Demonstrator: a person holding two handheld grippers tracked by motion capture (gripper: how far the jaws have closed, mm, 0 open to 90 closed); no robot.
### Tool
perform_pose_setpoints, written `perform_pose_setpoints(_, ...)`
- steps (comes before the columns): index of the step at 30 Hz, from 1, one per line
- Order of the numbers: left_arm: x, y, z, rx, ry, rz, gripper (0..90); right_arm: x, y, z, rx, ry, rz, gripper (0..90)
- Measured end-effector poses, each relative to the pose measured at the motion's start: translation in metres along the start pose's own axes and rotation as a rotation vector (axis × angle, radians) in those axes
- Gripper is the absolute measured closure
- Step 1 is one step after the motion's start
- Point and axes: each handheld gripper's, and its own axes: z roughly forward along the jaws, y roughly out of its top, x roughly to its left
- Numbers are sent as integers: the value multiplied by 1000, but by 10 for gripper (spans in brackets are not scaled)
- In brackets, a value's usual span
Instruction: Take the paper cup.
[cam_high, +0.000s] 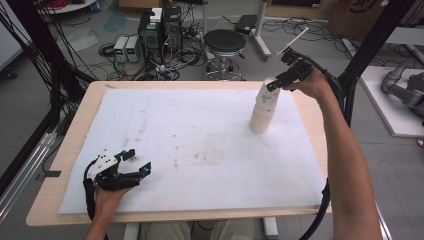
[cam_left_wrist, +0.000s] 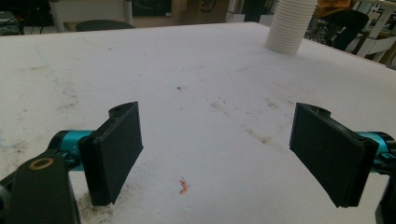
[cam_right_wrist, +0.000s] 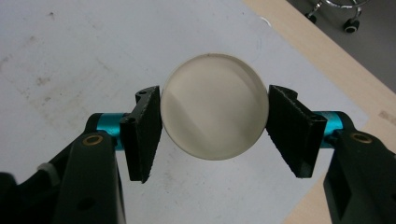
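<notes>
My right gripper (cam_right_wrist: 215, 123) clamped on top cup (cam_right_wrist: 215, 106) of cup stack (cam_high: 263, 111); I judge peeling-off step. Next: straight lift, stack stays on counter (cam_high: 200, 150). Left gripper (cam_left_wrist: 233, 154) fingers apart, empty.

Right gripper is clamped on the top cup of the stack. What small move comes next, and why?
Probably a slow, straight lift. The right gripper has its pads pressed on both sides of the top cup, so the grip looks set, while the rest of the stack of cups stands on the white mat. The left gripper rests open, far away, unable to steady the stack.
</notes>
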Motion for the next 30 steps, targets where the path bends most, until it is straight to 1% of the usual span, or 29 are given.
perform_pose_setpoints(8, 0, 0, 0, 2, 3, 5, 169, 5, 12, -33, -38, -14, -11, 387)
perform_pose_setpoints(12, 0, 0, 0, 2, 3, 4, 169, 6, 15, -45, -53, -21, -22, 387)
perform_pose_setpoints(15, 0, 0, 0, 6, 1, 10, 169, 7, 15, -51, -62, -24, -23, 387)
perform_pose_setpoints(21, -1, 0, 0, 5, 0, 8, 169, 10, 11, -53, -68, -22, -26, 387)
perform_pose_setpoints(22, -1, 0, 0, 5, 0, 9, 169, 14, 9, -55, -80, -16, -37, 387)
perform_pose_setpoints(23, -1, 0, 0, 5, 1, 9, 169, 14, 9, -55, -80, -16, -37, 387)
perform_pose_setpoints(26, -1, 0, 0, 6, 2, 9, 169, 29, 5, -63, -123, 11, -75, 387)
perform_pose_setpoints(27, -1, 0, 0, 6, 2, 9, 169, 29, 5, -63, -123, 11, -75, 387)
perform_pose_setpoints(28, -1, 0, 0, 5, 2, 8, 169, 35, 2, -64, -140, 24, -89, 387)
perform_pose_setpoints(29, -1, 0, 0, 5, 2, 7, 169, 48, -5, -65, -178, 57, -117, 387)
perform_pose_setpoints(30, -1, 0, 0, 5, 0, 6, 169, 55, -9, -66, -199, 80, -133, 387)
